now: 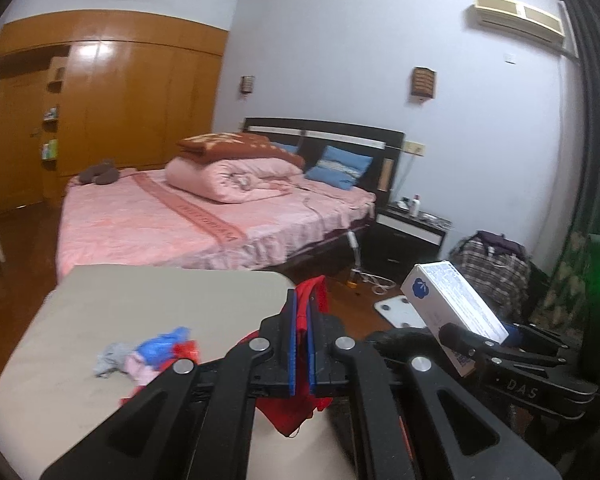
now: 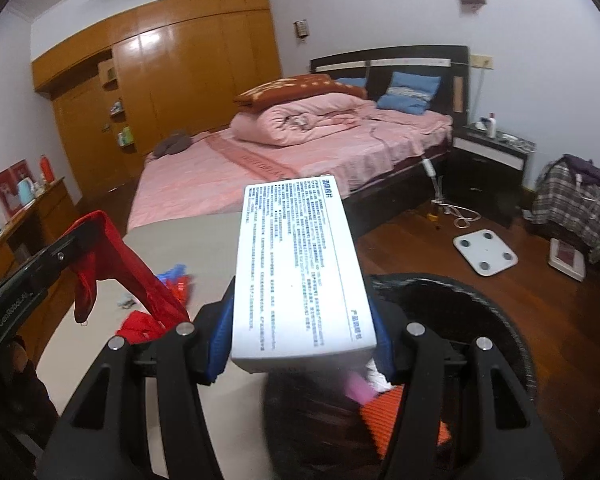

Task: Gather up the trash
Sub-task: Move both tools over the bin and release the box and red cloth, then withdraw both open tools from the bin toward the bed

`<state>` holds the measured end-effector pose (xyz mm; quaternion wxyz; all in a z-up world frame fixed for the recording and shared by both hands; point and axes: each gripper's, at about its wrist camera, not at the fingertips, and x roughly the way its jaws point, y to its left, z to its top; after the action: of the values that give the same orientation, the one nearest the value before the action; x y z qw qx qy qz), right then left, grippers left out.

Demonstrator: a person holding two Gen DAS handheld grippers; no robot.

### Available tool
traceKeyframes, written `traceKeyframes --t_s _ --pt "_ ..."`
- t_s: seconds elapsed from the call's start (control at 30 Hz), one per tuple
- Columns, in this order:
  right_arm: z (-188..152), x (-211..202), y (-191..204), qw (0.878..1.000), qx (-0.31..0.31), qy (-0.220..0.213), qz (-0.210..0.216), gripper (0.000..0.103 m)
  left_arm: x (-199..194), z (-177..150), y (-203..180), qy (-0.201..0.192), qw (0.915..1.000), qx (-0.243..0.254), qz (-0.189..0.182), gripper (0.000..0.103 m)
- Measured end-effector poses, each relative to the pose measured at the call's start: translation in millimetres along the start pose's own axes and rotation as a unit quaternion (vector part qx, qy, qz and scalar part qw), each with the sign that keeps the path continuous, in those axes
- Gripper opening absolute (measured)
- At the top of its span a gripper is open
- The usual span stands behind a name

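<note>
My left gripper point(image 1: 302, 312) is shut on a red plastic bag point(image 1: 312, 292) and holds it above the right part of the beige table point(image 1: 160, 300). It also shows in the right wrist view point(image 2: 112, 256), hanging from the left gripper. My right gripper point(image 2: 300, 320) is shut on a white printed carton box point(image 2: 300, 264) and holds it over a black bin point(image 2: 480, 320) with scraps inside. The box also shows in the left wrist view point(image 1: 452, 312). Small blue, red, pink and grey scraps point(image 1: 148, 356) lie on the table.
A bed with pink bedding point(image 1: 204, 216) stands behind the table. A white scale point(image 2: 485, 253) and a cable lie on the wooden floor. A dark nightstand point(image 2: 488, 164) and a chair with plaid clothes point(image 2: 576, 200) are at the right.
</note>
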<state>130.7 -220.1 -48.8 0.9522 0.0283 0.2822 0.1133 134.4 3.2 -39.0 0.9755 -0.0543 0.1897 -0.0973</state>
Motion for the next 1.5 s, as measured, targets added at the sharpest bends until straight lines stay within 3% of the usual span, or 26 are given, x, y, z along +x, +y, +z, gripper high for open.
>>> traceKeyframes --t_s 0.47,0.8,0.87,0.93,1.0,1.17,1.23,1.33,1.5 --pt "-29.0 -30.4 -75.9 0.996 0.037 -0.003 -0.077 0.055 30.3 -0.9 -94.3 0.018 0.9943 0.036 -0.098 0.004" --pt "-44.1 -35.2 -112.2 0.992 0.056 0.001 -0.109 0.056 59.2 -13.3 -130.7 0.051 0.9888 0.058 -0.128 0.005" --pt "-47.2 -32.7 -115.8 0.992 0.056 0.006 -0.114 0.056 63.5 -18.7 -134.7 0.062 0.9870 0.063 -0.134 0.012" --pt "-51.5 -30.4 -117.7 0.991 0.055 0.013 -0.120 0.062 67.3 -22.5 -134.6 0.069 0.9864 0.066 -0.134 0.040" --pt "-53.2 -28.3 -118.5 0.991 0.056 0.015 -0.124 0.072 68.3 -26.9 -131.9 0.074 0.9865 0.065 -0.131 0.052" --pt "-57.0 -25.3 -117.7 0.990 0.058 0.018 -0.128 0.089 66.7 -35.1 -110.4 0.082 0.9899 0.053 -0.102 0.061" --pt "-56.6 -25.9 -114.7 0.991 0.057 0.016 -0.120 0.093 63.3 -36.7 -100.5 0.080 0.9918 0.051 -0.086 0.071" --pt "-55.5 -26.3 -104.5 0.993 0.050 0.011 -0.111 0.096 54.4 -39.8 -79.1 0.074 0.9945 0.051 -0.054 0.081" --pt "-50.7 -21.9 -81.9 0.995 0.044 0.007 -0.085 0.097 34.8 -44.0 -35.0 0.070 0.9966 0.043 0.001 0.086"
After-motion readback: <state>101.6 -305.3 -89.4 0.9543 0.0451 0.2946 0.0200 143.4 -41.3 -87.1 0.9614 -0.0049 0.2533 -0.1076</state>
